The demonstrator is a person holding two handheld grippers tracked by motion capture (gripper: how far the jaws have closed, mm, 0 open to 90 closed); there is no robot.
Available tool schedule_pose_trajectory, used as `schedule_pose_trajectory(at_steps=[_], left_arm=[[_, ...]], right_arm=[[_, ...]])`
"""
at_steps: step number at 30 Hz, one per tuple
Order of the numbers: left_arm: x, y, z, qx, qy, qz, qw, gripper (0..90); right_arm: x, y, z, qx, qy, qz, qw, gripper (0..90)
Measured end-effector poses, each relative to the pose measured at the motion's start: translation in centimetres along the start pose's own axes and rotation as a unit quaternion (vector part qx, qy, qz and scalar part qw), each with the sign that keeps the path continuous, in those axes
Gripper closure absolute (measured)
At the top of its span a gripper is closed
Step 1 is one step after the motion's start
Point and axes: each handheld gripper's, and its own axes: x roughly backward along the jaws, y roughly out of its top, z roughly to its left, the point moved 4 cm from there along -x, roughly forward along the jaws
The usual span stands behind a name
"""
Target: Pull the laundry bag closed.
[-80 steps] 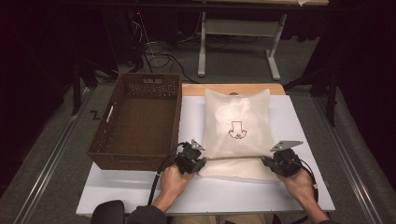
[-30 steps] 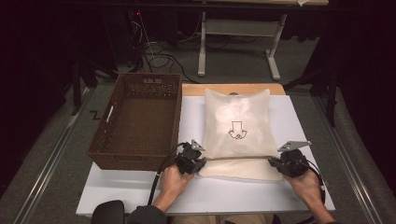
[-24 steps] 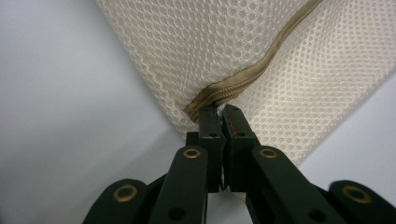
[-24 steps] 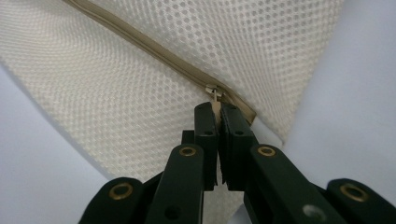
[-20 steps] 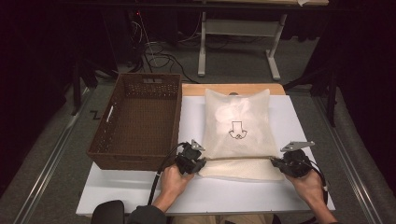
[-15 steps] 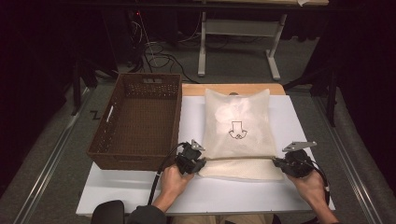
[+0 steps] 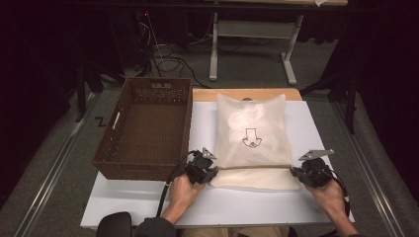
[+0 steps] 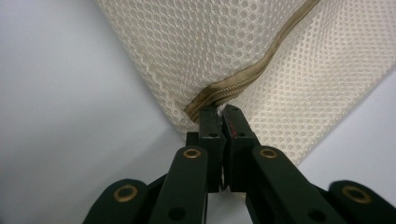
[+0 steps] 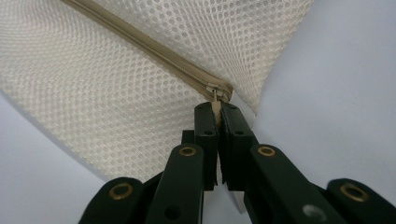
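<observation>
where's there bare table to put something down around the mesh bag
Bare table runs along the near edge, in front of the basket and mesh bag. A narrower strip lies right of the bag. It is tight between basket and bag, where the left gripper sits.

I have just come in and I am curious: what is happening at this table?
A person holds a mesh laundry bag by its zipper. The left claw is shut on the zipper's left end; the right claw is shut on the zipper pull at the right end. A brown basket stands beside the bag.
</observation>
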Motion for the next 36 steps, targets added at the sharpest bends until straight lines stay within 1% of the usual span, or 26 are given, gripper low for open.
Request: schedule_pose_trajectory(at_steps=[1,2,3,6,8,10,12,13,16,19,21,24,25,26,28,29,30,32,34,36], left_arm=[[0.0,0.0,0.0,-0.001,0.001,0.001,1.0000,87.3],[0.0,0.0,0.0,-0.001,0.001,0.000,1.0000,87.3],[0.0,0.0,0.0,-0.005,0.002,0.002,1.0000,87.3],[0.0,0.1,-0.3,-0.020,0.019,0.006,0.9996,87.3],[0.1,0.1,-0.3,-0.023,0.021,0.006,0.9995,87.3],[0.2,0.1,-0.2,-0.023,0.021,0.008,0.9995,87.3],[0.2,0.1,-0.1,-0.022,0.021,0.008,0.9995,87.3],[0.2,0.1,-0.1,-0.022,0.023,0.006,0.9995,87.4],[0.2,0.1,-0.2,-0.023,0.029,0.004,0.9993,87.6],[0.2,0.2,-0.1,-0.020,0.028,0.001,0.9994,87.6],[0.1,0.2,0.0,-0.020,0.028,0.000,0.9994,87.5],[0.1,0.2,0.1,-0.020,0.034,-0.004,0.9992,87.5],[0.1,0.2,0.1,-0.021,0.037,-0.004,0.9991,87.5],[0.1,0.2,0.1,-0.026,0.047,-0.003,0.9986,87.4],[0.0,0.3,-0.2,-0.054,0.079,0.002,0.9955,87.2],[0.0,0.4,-0.4,-0.062,0.090,0.004,0.9940,87.1],[-0.1,0.4,-0.4,-0.065,0.097,0.004,0.9931,86.9],[-0.1,0.4,-0.2,-0.066,0.103,0.002,0.9925,86.5],[-0.1,0.4,-0.1,-0.064,0.108,0.000,0.9921,85.5],[0.0,0.4,0.0,-0.062,0.107,0.001,0.9923,83.4]], right_arm=[[-0.1,0.0,-0.1,-0.001,0.003,0.002,1.0000,87.7],[-0.2,0.0,-0.1,-0.003,0.000,0.003,1.0000,87.7],[-0.2,0.0,-0.2,-0.001,-0.001,0.005,1.0000,87.7],[-0.5,0.1,-0.2,-0.003,-0.003,0.007,1.0000,87.7],[-0.6,0.2,-0.3,-0.002,-0.005,0.007,1.0000,87.7],[-0.7,0.4,-0.2,0.004,-0.014,0.002,0.9999,87.7],[-0.9,0.5,-0.2,0.007,-0.018,0.003,0.9998,87.7],[-1.0,0.5,-0.2,0.006,-0.015,0.003,0.9999,87.7],[-1.3,0.7,-0.4,0.003,-0.020,0.006,0.9998,87.7],[-1.6,0.9,-0.7,-0.004,-0.022,0.007,0.9997,87.7],[-1.8,1.1,-0.9,-0.003,-0.025,0.007,0.9997,87.6],[-2.0,1.4,-0.9,-0.005,-0.030,0.007,0.9995,87.6],[-2.1,1.5,-1.0,-0.004,-0.031,0.006,0.9995,87.6],[-2.2,1.6,-1.0,-0.006,-0.034,0.007,0.9994,87.6],[-2.6,1.9,-1.0,-0.009,-0.035,0.005,0.9993,87.5],[-2.7,2.0,-0.9,-0.011,-0.038,0.004,0.9992,87.5],[-2.9,2.2,-1.0,-0.013,-0.041,0.003,0.9991,87.6],[-3.3,2.5,-1.0,-0.016,-0.044,0.002,0.9989,87.5],[-3.6,2.9,-1.0,-0.015,-0.049,0.003,0.9987,87.4],[-3.8,3.0,-0.9,-0.018,-0.049,0.006,0.9986,87.2]])
